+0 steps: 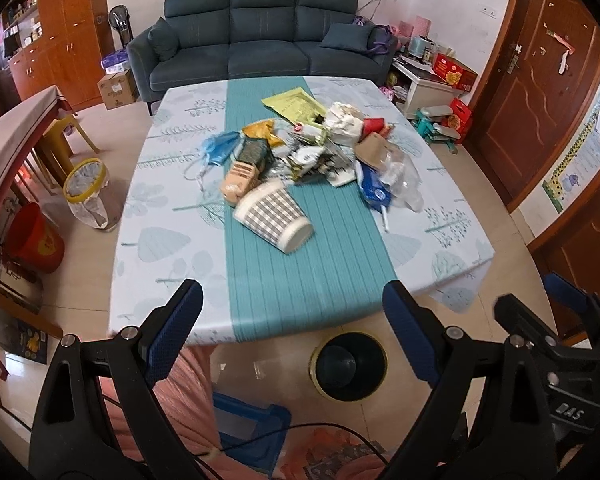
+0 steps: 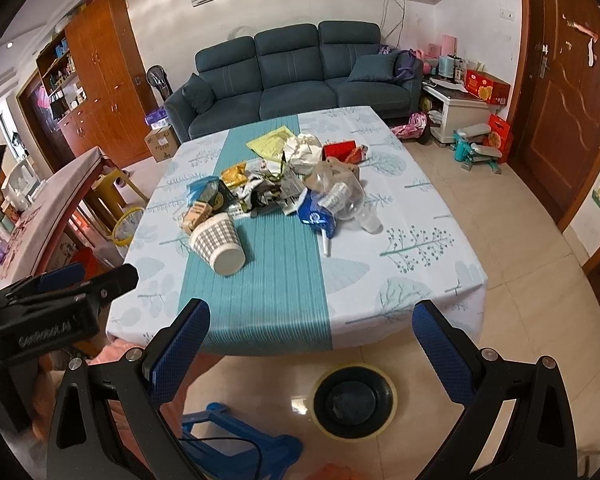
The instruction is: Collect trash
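Left wrist view shows the table [image 1: 440, 240] carrying the trash pile [image 1: 300, 152], with the black bin [image 1: 350, 366] on the floor near its front edge; left gripper [image 1: 292, 312] and right gripper [image 2: 310, 334] spread wide, empty, touching nothing; no writing on the trash is readable

Ahead of your gripper, beyond the bench [image 2: 400, 216], a dark blue sofa [image 2: 296, 76] backs a white wall [image 2: 220, 20], wooden cabinets [image 2: 100, 80] left, brown door [image 2: 560, 92] right, glossy tiled floor [image 2: 520, 248].
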{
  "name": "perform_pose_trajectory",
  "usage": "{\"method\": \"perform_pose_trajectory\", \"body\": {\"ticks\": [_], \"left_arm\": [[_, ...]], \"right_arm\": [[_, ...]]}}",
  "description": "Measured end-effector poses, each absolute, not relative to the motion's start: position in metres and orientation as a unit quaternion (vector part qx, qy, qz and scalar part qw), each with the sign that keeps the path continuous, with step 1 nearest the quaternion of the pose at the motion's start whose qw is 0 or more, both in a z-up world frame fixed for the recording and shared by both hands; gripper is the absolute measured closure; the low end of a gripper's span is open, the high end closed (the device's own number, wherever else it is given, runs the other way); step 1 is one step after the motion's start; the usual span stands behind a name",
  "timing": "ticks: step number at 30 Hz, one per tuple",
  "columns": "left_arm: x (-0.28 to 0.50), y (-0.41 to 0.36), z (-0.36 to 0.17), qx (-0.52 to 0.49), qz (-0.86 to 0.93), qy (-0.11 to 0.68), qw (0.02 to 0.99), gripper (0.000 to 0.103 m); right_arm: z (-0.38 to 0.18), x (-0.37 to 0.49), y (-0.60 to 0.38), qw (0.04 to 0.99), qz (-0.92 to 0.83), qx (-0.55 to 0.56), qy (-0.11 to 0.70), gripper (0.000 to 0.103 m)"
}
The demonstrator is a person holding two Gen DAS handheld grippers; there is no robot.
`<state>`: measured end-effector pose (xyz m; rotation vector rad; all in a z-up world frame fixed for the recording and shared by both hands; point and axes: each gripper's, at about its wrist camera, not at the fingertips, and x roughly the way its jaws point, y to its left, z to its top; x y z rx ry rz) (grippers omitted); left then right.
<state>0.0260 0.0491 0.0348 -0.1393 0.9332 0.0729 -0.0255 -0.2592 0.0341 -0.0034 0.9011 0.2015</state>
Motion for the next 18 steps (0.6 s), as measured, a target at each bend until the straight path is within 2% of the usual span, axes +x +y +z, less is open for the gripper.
{"method": "perform_pose_trajectory", "body": {"ticks": [14, 18], "left_arm": [[0.068, 0.117, 0.056, -0.032, -0.049, 0.4, 0.914, 0.013], [0.084, 0.136, 0.062, 0.009, -0.07, 0.392, 0.917, 0.013]], "right_arm": [[0.043, 0.021, -0.216, 0.907, 0.079, 0.036, 0.411, 0.001], [0.038, 0.041, -0.198, 0.906, 0.077, 0.053, 0.413, 0.001]]}}
